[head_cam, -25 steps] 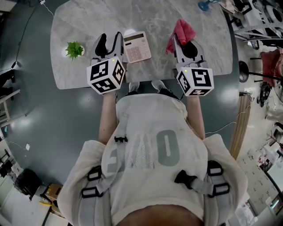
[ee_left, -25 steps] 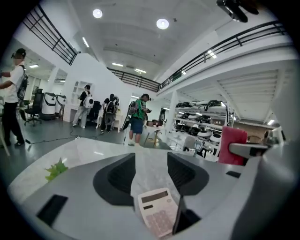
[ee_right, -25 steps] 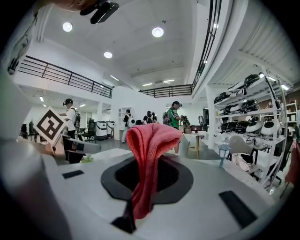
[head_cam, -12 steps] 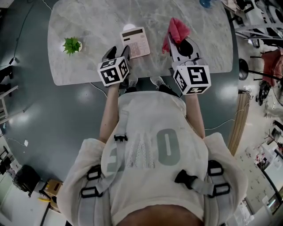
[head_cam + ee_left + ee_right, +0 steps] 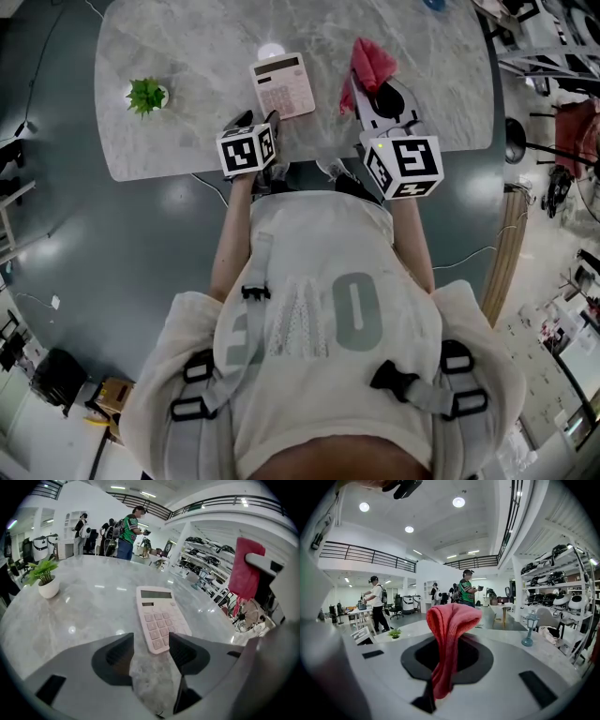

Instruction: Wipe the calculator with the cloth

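At the bench's [image 5: 178, 103] near edge, the left hand-held gripper [image 5: 254, 120], jaws just opened wide and empty, pins nothing, so the calculator [image 5: 282, 85] may skid under the cloth [image 5: 372, 62] clamped in the right hand-held gripper [image 5: 382, 94].

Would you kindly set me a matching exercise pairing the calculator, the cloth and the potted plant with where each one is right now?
Things:
1. calculator
2. cloth
3. potted plant

Places:
A. pinched in the right claw
B. standing upright near the left end of the table
C. lying flat around the middle of the table

Pairs: 1-C, 2-A, 3-B
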Demonstrator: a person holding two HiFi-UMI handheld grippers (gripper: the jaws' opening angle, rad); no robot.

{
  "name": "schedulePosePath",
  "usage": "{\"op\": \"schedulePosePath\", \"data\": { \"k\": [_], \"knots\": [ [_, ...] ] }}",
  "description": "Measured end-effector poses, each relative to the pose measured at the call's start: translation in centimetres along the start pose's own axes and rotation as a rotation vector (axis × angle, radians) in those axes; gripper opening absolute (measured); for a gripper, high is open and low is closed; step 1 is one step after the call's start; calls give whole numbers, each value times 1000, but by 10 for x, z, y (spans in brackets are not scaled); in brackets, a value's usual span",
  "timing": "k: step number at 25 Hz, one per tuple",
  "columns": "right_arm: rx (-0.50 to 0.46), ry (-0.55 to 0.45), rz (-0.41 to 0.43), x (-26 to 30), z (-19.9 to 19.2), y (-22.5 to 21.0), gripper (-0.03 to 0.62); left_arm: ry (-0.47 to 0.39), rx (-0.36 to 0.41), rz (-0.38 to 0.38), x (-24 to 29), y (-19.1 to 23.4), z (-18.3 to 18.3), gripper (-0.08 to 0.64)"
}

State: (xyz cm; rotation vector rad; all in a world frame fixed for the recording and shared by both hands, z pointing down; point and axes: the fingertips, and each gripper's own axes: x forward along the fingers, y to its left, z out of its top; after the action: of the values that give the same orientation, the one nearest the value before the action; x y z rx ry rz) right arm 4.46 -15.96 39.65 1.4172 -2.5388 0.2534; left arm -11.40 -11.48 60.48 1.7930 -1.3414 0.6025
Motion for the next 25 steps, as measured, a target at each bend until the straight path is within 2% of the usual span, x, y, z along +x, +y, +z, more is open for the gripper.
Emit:
{"op": "schedulePosePath", "data": {
  "k": [7, 18, 22, 25],
  "knots": [
    [5, 8, 2, 2, -2, -3, 57, 74, 13, 17, 9, 1, -15, 219],
    [-2, 12, 24, 8, 0, -5, 57, 105, 36, 25, 9, -2, -14, 219],
    [-31, 5, 40, 18, 5, -4, 57, 99, 35, 19, 11, 0, -15, 219],
    [-98, 0, 61, 29, 13, -2, 57, 97, 36, 21, 11, 2, -15, 219]
  ]
}}
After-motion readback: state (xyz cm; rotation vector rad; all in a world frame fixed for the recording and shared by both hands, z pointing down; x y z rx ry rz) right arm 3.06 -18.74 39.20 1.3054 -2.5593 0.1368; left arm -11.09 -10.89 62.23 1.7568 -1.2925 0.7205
